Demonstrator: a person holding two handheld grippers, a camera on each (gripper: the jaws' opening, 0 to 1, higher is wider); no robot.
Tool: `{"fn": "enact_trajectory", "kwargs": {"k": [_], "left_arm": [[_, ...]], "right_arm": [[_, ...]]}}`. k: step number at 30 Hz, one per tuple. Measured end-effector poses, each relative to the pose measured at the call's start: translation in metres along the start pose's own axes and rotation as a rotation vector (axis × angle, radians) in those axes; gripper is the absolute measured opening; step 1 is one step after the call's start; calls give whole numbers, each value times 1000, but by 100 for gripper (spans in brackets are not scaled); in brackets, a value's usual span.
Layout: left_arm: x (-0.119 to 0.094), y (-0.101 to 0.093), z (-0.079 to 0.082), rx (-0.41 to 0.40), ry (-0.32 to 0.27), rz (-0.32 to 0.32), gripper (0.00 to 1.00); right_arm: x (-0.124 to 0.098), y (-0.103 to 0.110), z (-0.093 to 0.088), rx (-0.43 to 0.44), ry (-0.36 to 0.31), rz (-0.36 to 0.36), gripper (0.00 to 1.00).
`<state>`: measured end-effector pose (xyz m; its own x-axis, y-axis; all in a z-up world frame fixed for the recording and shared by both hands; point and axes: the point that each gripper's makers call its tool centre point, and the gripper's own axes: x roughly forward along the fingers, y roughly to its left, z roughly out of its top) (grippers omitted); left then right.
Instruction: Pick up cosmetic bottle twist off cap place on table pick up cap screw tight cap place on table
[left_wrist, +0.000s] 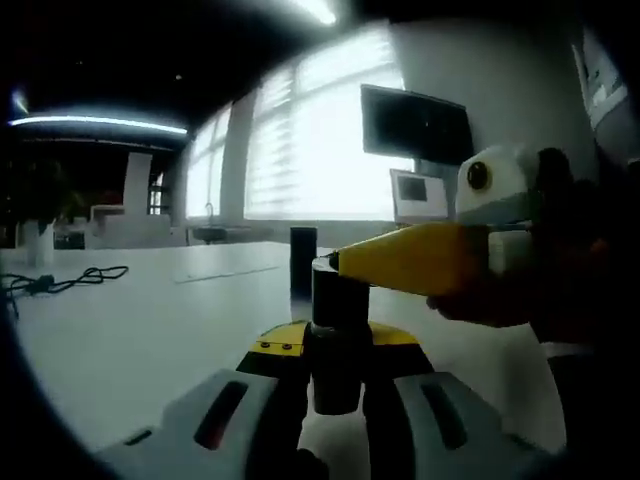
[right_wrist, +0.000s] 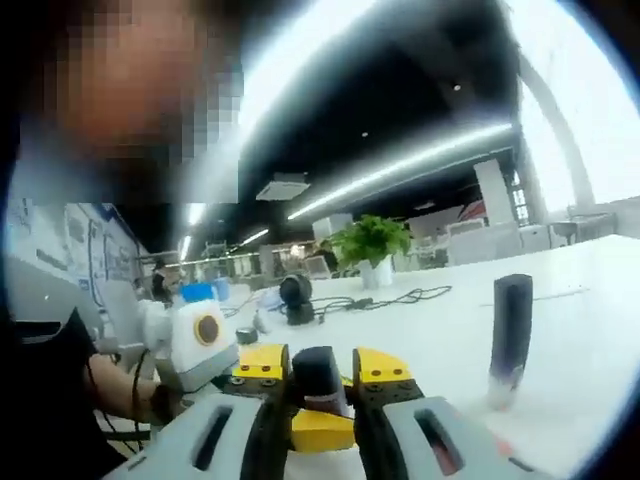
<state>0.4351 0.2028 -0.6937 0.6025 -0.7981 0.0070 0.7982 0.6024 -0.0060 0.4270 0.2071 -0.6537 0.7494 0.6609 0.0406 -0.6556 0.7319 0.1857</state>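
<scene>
1. Standing upright at the lower centre of the left gripper view, the cosmetic bottle (left_wrist: 337, 350) is being pinched at its body between the jaws of the left gripper (left_wrist: 337, 385); its long axis is running up the frame.
2. Reaching in from the right of that view, the right gripper (left_wrist: 345, 262) is meeting the bottle's top — in the right gripper view its jaws (right_wrist: 320, 385) are pressing on the cap (right_wrist: 318, 378) at lower centre.
3. Judging from this, twisting about the vertical axis is the step in hand; a second dark bottle (right_wrist: 510, 335) is standing apart on the table (right_wrist: 600, 330), right of centre.
</scene>
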Motion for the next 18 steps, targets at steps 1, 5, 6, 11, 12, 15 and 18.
{"fn": "enact_trajectory", "kwargs": {"k": [1,5,6,11,12,15,18], "left_arm": [[0,1,0,2,2,8,10],[-1,10,-2,11,11,53,10],[-1,13,-3,11,15,65,10],[-2,15,-3,5,15,78,10],[-2,15,-3,6,14,79,10],[-1,15,-5,7,20,77,10],[-1,14,-5,12,20,76,10]], "right_arm": [[-1,-2,-2,0,9,-31,16],[2,3,-6,-62,17,-78,16],[2,3,-10,-92,42,-93,15],[8,11,-15,-163,49,-134,15],[8,12,-15,-164,45,-138,14],[8,9,-16,-175,51,-154,12],[7,6,-16,-167,56,-158,9]]}}
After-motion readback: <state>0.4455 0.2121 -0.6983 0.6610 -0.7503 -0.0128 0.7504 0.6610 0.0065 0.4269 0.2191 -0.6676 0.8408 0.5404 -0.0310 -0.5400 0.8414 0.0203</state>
